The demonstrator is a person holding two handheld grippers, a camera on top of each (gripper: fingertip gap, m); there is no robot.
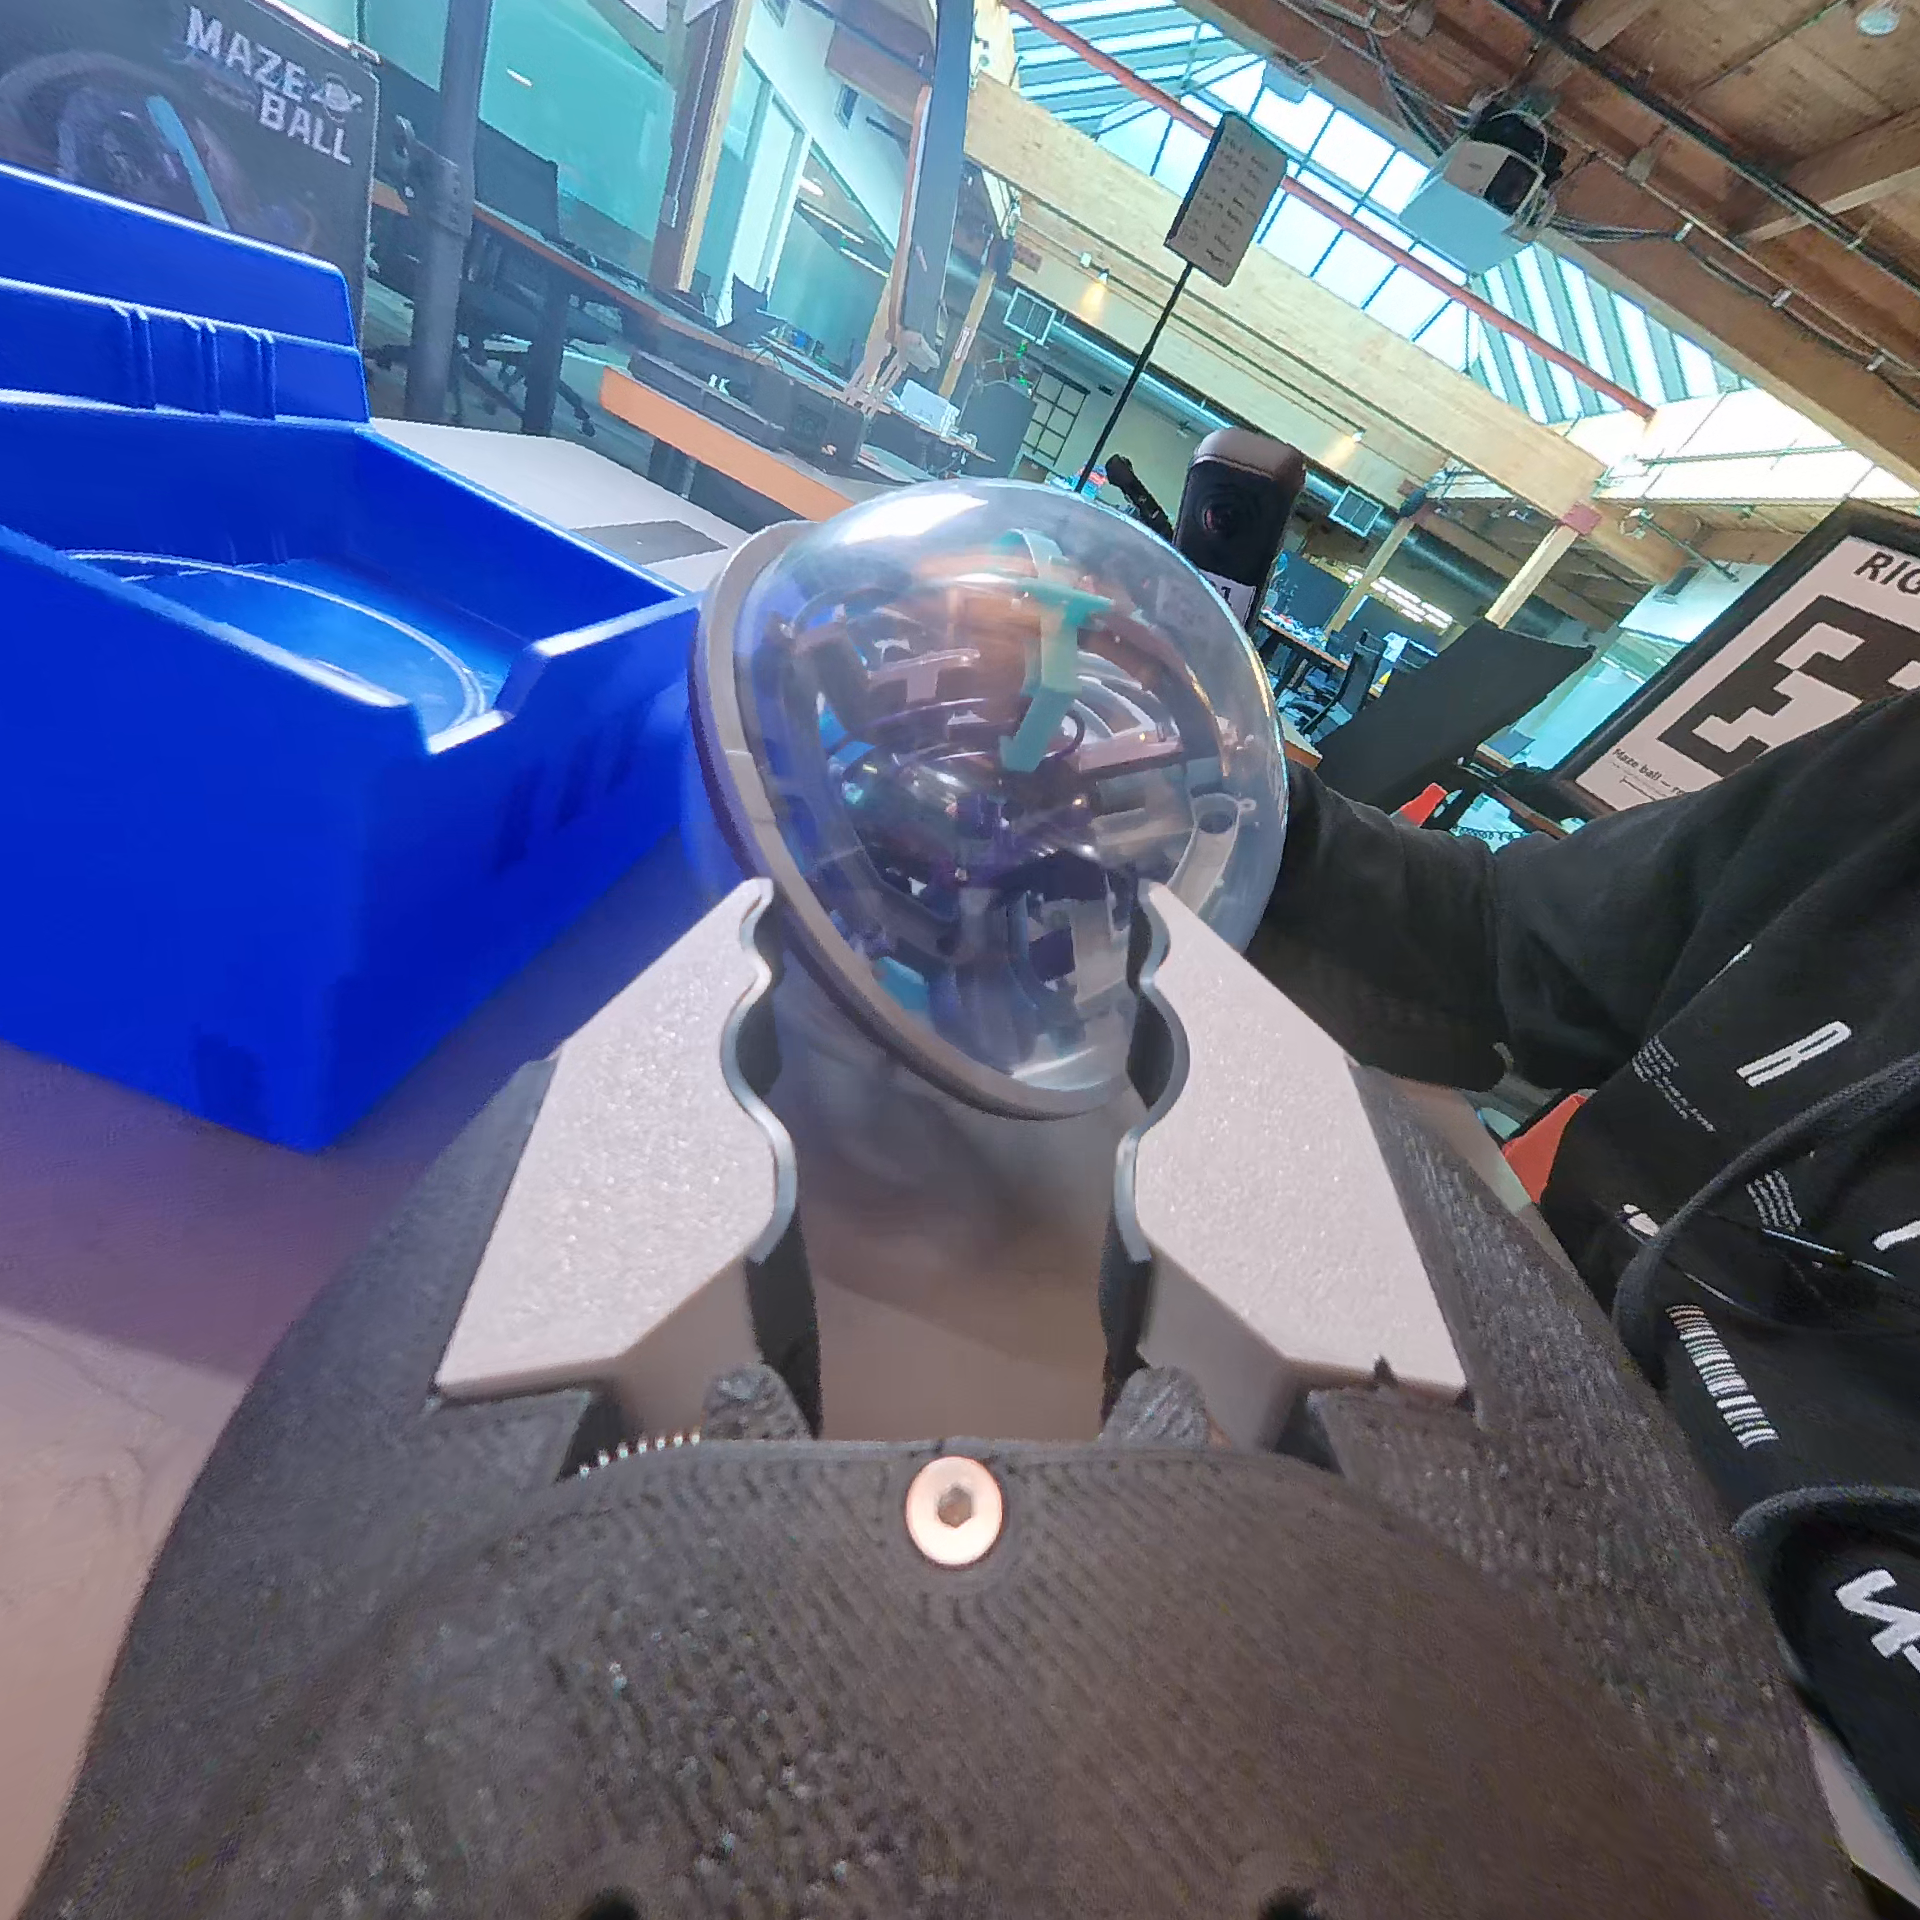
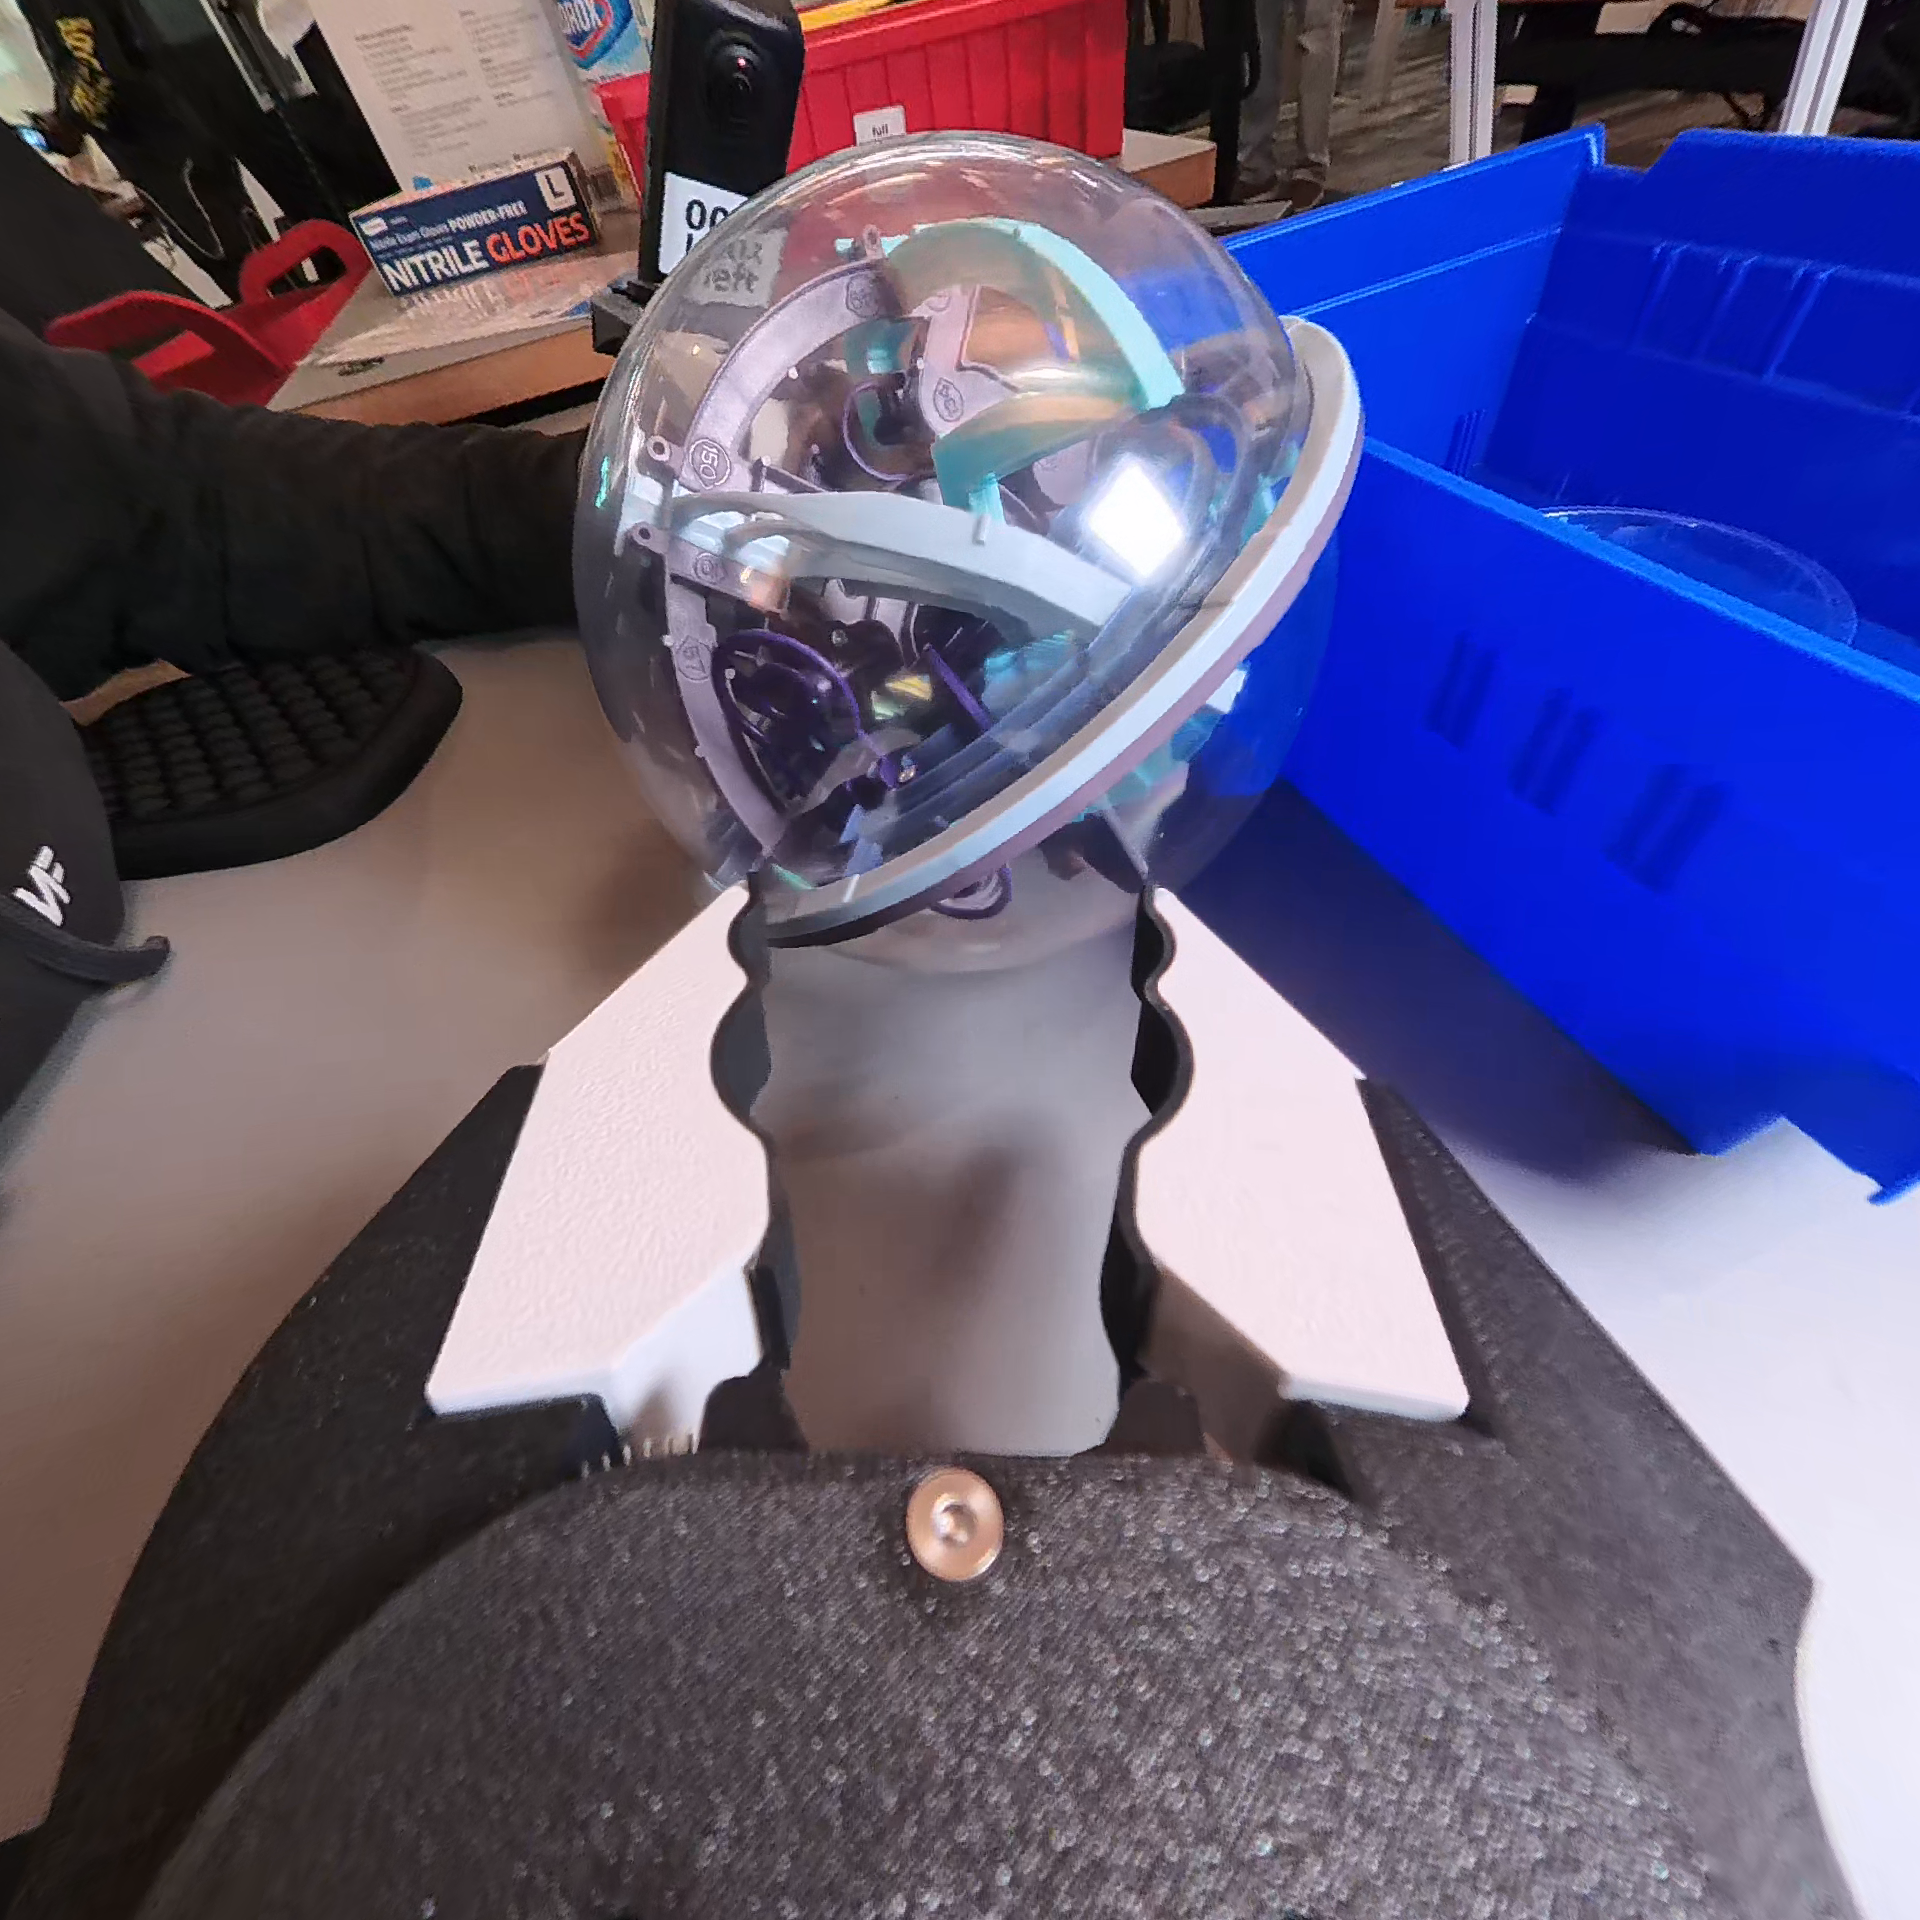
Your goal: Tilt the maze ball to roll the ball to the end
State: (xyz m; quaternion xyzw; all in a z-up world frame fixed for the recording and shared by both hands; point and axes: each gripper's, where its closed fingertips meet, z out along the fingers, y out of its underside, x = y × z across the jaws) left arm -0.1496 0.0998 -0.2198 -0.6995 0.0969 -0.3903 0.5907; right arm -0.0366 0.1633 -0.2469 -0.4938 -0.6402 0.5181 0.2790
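One maze ball [image 1: 997, 790] [image 2: 935, 540], tilted, between two grippers, one blue bin [image 2: 1621, 665]

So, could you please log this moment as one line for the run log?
object: maze ball off table, rim tilted | left tongs: gripping ball's underside | right tongs: gripping ball's underside | beside: blue bin | inner ball: unseen

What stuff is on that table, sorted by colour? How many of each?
Clear: 1, the maze ball
Blue: 2, bins, near one and one behind it
Black: 2, the ridged pad and the upright camera
Red: 1, a bin on the table behind
Total: 6
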